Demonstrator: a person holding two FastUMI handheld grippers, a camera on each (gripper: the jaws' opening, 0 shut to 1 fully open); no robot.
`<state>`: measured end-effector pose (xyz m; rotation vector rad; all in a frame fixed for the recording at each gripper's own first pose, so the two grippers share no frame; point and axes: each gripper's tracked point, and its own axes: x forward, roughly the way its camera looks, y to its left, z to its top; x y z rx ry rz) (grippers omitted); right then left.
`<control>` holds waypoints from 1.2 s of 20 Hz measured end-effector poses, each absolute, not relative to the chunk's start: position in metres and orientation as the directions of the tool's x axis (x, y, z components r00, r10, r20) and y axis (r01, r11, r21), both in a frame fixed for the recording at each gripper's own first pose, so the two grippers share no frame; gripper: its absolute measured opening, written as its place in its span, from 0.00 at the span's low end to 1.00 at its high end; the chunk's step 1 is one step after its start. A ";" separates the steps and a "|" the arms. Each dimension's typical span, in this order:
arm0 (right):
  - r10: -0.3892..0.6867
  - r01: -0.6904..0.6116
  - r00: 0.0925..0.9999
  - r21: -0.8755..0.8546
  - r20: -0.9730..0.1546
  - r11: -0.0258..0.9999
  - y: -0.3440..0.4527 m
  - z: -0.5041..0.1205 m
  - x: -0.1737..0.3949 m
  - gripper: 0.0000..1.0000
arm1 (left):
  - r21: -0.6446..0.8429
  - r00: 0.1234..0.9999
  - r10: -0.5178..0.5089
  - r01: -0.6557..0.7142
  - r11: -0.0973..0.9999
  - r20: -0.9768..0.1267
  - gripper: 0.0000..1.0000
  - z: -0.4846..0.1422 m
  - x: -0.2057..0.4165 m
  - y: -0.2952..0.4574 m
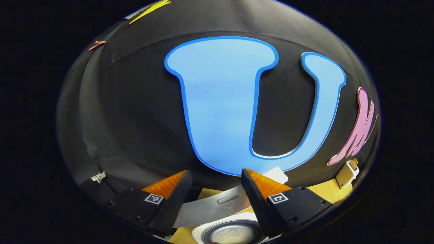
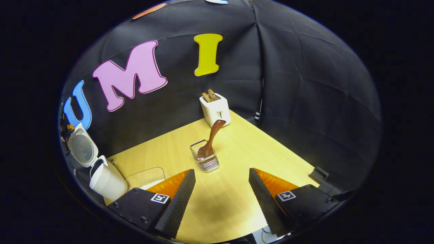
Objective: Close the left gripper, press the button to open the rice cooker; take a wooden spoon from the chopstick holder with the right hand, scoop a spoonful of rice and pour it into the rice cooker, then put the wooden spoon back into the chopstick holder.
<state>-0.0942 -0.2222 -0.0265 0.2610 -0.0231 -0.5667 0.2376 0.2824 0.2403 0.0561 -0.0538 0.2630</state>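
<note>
**Rice cooker open, spoon in holder**

At far left of the right gripper view: rice cooker (image 2: 105,179), lid raised. Mid-table: wooden spoon (image 2: 211,139) leaning in the chopstick holder (image 2: 205,160); toaster (image 2: 215,109) behind. Below: right gripper (image 2: 222,189), fingers spread wide, empty. In the left gripper view: left gripper (image 1: 215,193), likewise parted and empty, above the cooker's open pot.
</note>
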 end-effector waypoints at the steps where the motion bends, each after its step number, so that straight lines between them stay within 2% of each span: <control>1: -0.526 0.521 0.849 0.247 -0.051 0.817 -0.218 -0.027 -0.092 0.98 | 0.041 0.968 0.246 -0.249 0.968 0.052 0.95 0.239 0.237 0.281; 6: -0.478 0.480 0.875 0.239 -0.071 0.844 -0.206 -0.034 -0.073 0.99 | 0.004 0.979 0.203 -0.203 0.979 -0.026 0.98 0.232 0.234 0.275; 12: -0.419 0.421 0.906 0.246 -0.063 0.873 -0.201 -0.031 -0.055 0.99 | -0.110 0.974 0.166 -0.184 0.977 -0.157 0.98 0.188 0.196 0.228; 17: -0.375 0.378 0.925 0.250 -0.062 0.891 -0.203 -0.030 -0.041 0.98 | -0.114 0.961 0.181 -0.208 0.972 -0.210 0.98 0.141 0.171 0.198; 24: -0.287 0.313 0.948 0.225 -0.139 0.923 -0.195 -0.055 -0.018 0.98 | -0.102 0.942 0.245 -0.274 0.956 -0.227 0.98 0.067 0.168 0.163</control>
